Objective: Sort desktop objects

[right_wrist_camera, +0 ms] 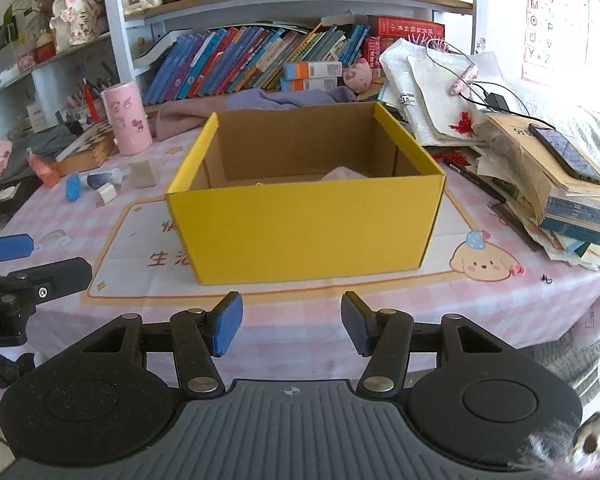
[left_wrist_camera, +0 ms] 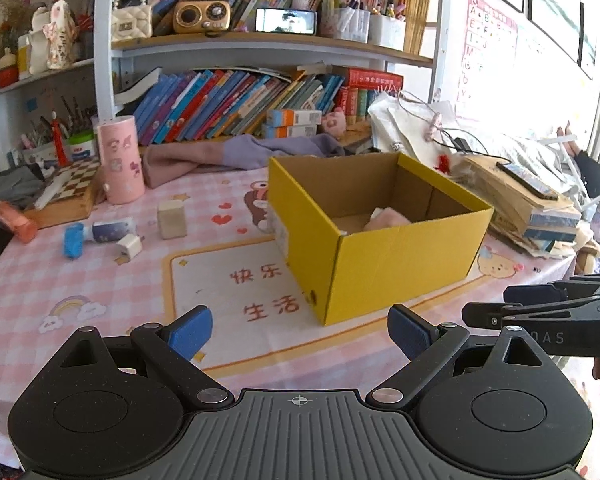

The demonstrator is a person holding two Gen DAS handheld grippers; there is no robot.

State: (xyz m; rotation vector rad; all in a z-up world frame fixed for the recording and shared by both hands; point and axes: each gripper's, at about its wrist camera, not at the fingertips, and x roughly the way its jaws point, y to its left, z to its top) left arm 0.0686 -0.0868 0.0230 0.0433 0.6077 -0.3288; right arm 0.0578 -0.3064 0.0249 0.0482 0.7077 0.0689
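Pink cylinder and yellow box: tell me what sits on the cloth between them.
In the left wrist view, only a beige block stands between the pink cylinder and the yellow box; otherwise bare tablecloth.

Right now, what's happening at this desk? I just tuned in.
A person holds two grippers over the pink checked tablecloth, both open and empty. The left gripper and the right gripper face an open yellow box with something pale pink already inside. Still loose to the left of the box: a white charger plug, a beige block, a blue-capped tube and an orange bottle.
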